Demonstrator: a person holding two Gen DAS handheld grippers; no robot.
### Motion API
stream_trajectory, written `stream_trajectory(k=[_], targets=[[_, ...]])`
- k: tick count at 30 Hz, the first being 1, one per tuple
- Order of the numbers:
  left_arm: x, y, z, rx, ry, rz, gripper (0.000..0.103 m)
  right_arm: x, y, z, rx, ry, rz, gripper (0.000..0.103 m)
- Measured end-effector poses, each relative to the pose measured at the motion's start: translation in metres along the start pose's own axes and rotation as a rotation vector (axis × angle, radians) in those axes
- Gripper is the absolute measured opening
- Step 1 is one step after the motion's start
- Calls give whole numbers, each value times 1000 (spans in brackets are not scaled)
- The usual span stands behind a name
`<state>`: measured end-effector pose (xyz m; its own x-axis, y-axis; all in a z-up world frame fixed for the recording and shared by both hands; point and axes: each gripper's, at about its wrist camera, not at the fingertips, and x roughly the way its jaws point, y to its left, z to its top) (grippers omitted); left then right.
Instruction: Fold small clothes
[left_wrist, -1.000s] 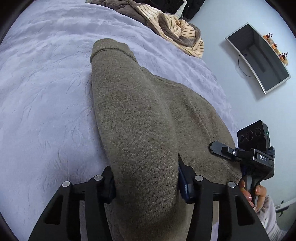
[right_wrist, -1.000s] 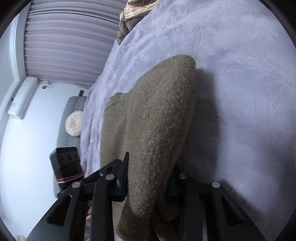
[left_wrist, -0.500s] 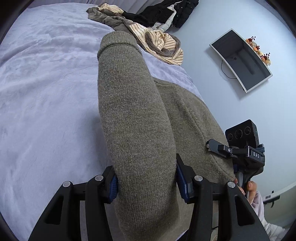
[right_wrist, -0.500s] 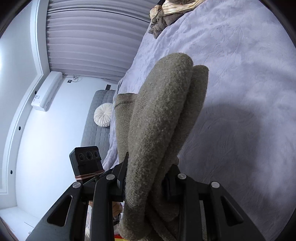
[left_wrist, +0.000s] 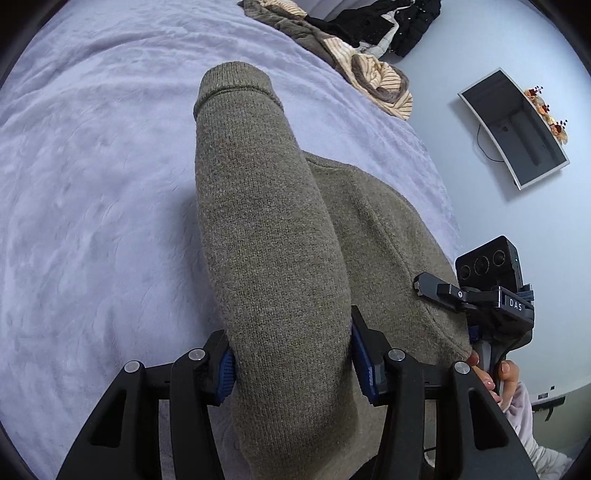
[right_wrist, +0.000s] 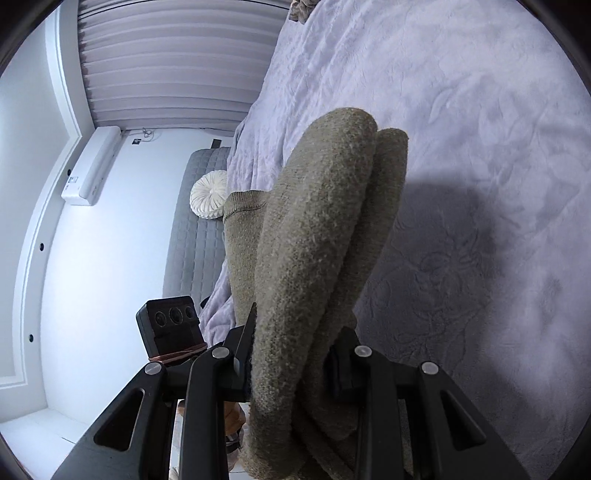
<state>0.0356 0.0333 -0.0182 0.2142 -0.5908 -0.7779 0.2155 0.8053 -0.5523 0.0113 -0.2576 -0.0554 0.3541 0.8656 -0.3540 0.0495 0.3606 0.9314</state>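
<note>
- Since a second before: sweater raised farther off bed, cuff hanging clear over blanket; clothes pile and wall screen shifted in left view; more of window blinds and wall unit exposed in right view.
- Left gripper clamped on thick roll of sweater sleeve, blue pads pressed into knit on both sides, jaws partly spread by bulk of cloth.
- Right gripper pinched on bunched fold of same sweater, two rounded layers standing up between black fingers.
- Sweater stretched between both grippers, held above bed, body draped toward right edge of bed, sleeve pointing toward far end.
- Cast a dark shadow on blanket just beside lifted fold.
- Right gripper seen in left view near right edge of bed, gripped by a hand with pale sleeve below.
- Left gripper's camera block seen in right view, off left edge of bed.
- Clothes pile lying at far right corner of bed, striped and brown pieces mixed, dark garments beyond.
- Grey couch with round white cushion past left edge of bed.
</note>
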Motion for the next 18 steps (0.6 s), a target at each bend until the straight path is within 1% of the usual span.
stream_trajectory(k=[2, 4, 5, 7, 8, 9, 10, 11, 12, 13, 15, 18], targets=[[7, 15, -9, -33, 8, 27, 53, 10, -7, -2, 9, 9, -35, 32], [13, 29, -19, -61, -2, 76, 53, 19, -14, -1, 3, 9, -100, 33], [13, 36, -22, -77, -16, 86, 56, 20, -15, -2, -3, -2, -126, 34], [9, 46, -28, -111, -51, 81, 58, 17, -16, 0, -16, -19, -188, 35], [5, 49, -30, -118, -70, 86, 60, 14, -16, 0, -26, -23, -219, 37], [1, 50, -32, -114, -85, 105, 64, 10, -14, 0, -43, -27, -255, 42], [-4, 49, -34, -99, -111, 154, 72, 4, -13, 0, -65, -31, -298, 45], [-8, 48, -35, -82, -136, 196, 73, 0, -10, 0, -91, -35, -337, 50], [-12, 45, -35, -60, -160, 236, 73, -1, -7, 5, -102, -36, -348, 51], [-15, 44, -35, -43, -174, 272, 73, -5, -8, 5, -101, -34, -341, 51], [-18, 42, -34, -34, -186, 314, 73, -10, -15, 6, -64, -32, -288, 51], [-22, 36, -36, -28, -200, 344, 73, -5, -33, 3, 11, -10, -200, 51]])
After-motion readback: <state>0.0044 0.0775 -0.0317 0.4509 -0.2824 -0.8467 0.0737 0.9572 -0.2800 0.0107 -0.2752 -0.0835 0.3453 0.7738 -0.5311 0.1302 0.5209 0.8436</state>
